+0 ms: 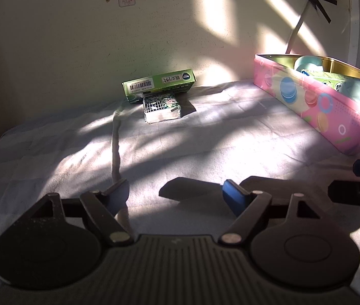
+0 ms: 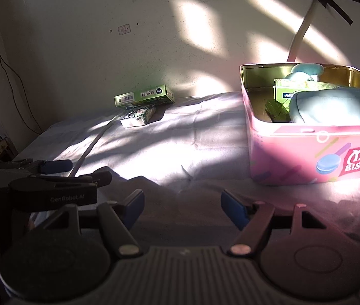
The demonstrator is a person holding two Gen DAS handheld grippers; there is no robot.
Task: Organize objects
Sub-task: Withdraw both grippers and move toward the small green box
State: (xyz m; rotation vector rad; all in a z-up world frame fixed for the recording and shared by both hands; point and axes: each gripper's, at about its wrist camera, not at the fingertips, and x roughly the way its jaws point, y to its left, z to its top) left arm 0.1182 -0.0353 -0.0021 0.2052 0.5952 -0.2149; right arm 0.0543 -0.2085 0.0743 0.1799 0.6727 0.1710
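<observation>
While most of the lot already sits inside the pink biscuit tin (image 1: 314, 101), two items remain out on the cloth-covered desk (image 1: 205, 147)

Left wrist view
- Tin at 2 o'clock, lid off; inside show pale blue soft pieces (image 1: 357, 89) and a green carton (image 1: 332, 77); judged as sorted
- Green box (image 1: 158, 84) with barcode, at 11 o'clock by the wall, resting partly on a small patterned packet (image 1: 162, 109); the two touch; both well apart from the tin; judged as still to be moved
- Pale strap or cord (image 1: 115, 147) running from the packet toward the near edge; its nature unclear
- Left gripper (image 1: 176, 195): fingers spread apart, nothing between them, only bare cloth
- Dark part of the other tool at 3 o'clock, cut off by the edge

Right wrist view
- Tin (image 2: 307, 152) at 2 to 3 o'clock, near; holds a blue pouch (image 2: 337, 104), green carton (image 2: 296, 89), green leafy bit (image 2: 276, 111)
- Green box (image 2: 144, 96) and packet (image 2: 138, 117) at 11 o'clock, far
- Right gripper (image 2: 182, 208): fingers apart, empty
- Left gripper (image 2: 63, 178) at 9 o'clock, seen side-on

Estimate: well past halfway; two pieces left, neither grasped yet
</observation>
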